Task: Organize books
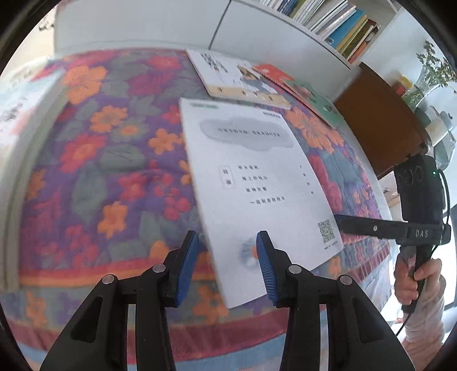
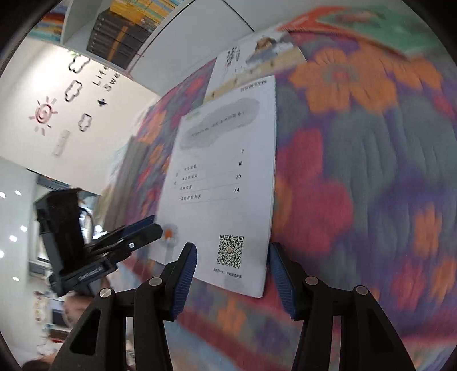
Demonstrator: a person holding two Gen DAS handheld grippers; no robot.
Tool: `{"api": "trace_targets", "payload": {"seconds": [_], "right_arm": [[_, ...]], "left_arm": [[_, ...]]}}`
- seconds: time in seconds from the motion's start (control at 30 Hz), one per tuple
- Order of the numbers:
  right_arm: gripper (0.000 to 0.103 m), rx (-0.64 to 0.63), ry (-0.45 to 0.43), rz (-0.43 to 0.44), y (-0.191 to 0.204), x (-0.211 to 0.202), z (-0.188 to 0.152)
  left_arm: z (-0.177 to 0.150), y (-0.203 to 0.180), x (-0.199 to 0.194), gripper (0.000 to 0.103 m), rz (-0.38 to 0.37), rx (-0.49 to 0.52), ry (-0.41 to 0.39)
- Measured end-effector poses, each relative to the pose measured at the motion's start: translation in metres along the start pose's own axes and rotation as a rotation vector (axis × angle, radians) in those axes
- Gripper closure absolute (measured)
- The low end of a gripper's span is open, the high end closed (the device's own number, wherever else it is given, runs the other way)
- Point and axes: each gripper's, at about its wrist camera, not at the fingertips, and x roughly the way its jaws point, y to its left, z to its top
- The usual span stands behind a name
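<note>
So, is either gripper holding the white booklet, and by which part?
Nothing seems held: the white booklet lies on the bedspread, left gripper and right gripper open at its near edge.

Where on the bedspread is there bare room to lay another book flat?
The widest bare patch of the floral bedspread lies left of the white booklet, reaching back to the white cabinet. Another open stretch lies right of the booklet in the right wrist view. The far right corner is crowded: picture book, orange book and green book overlap there.
</note>
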Motion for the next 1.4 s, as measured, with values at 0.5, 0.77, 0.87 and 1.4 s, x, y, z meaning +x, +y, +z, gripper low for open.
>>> {"api": "trace_targets", "payload": {"seconds": [0.5,0.77,0.87,1.4], "right_arm": [[0.054,0.011,0.021,0.195,-0.029,0.023,0.045],[0.048,-0.065,0.005,0.179,-0.009,0.016,0.040],[0.050,-0.030,-0.011,0.359,-0.011,0.009,0.041],[0.094,-0.168,-0.081,0.142,0.079,-0.048,0.046]], "left_arm": [[0.011,-0.003,0.014,0.065,-0.119,0.030,0.018],[0.009,0.008,0.011,0.066,-0.143,-0.001,0.020],[0.008,0.005,0.012,0.066,-0.124,0.022,0.018],[0.020,-0.015,0.011,0.066,-0.339,0.000,-0.004]]}}
